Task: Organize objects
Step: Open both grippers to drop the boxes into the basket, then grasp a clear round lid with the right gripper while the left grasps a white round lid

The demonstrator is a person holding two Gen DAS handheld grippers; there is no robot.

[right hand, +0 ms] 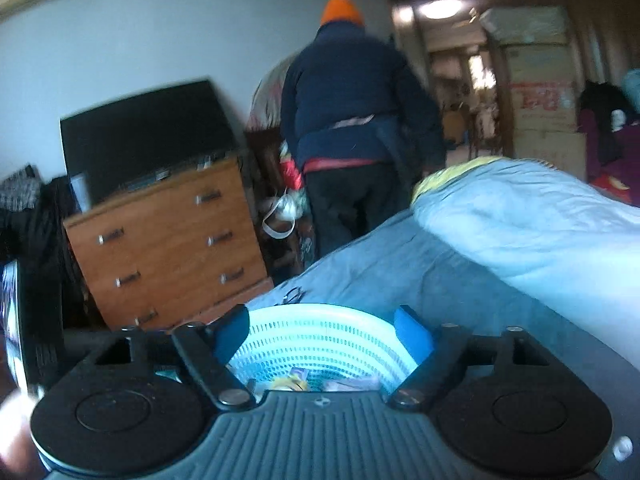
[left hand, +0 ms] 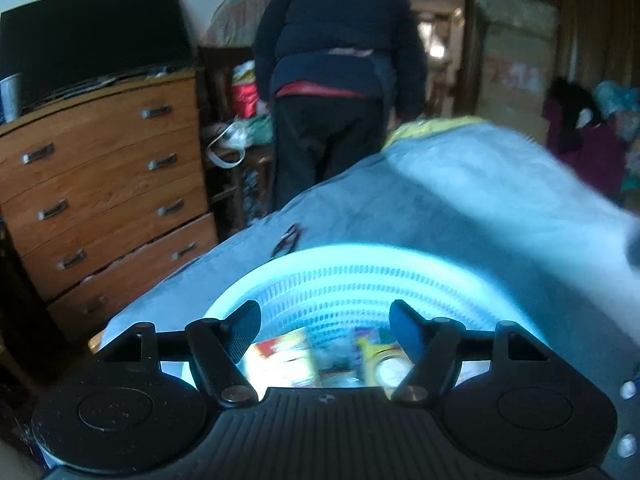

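Hovering level over white basket (left hand: pixel 360 280), left gripper (left hand: pixel 324 328) wide, right gripper (right hand: pixel 322 332) wide, both empty

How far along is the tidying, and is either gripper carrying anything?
Done: several packets already lie inside the basket on the bed. In hand: nothing; the left gripper and right gripper both hang open above the basket. Left: one small dark item, too blurred to identify, lies on the bed just beyond the basket's rim.
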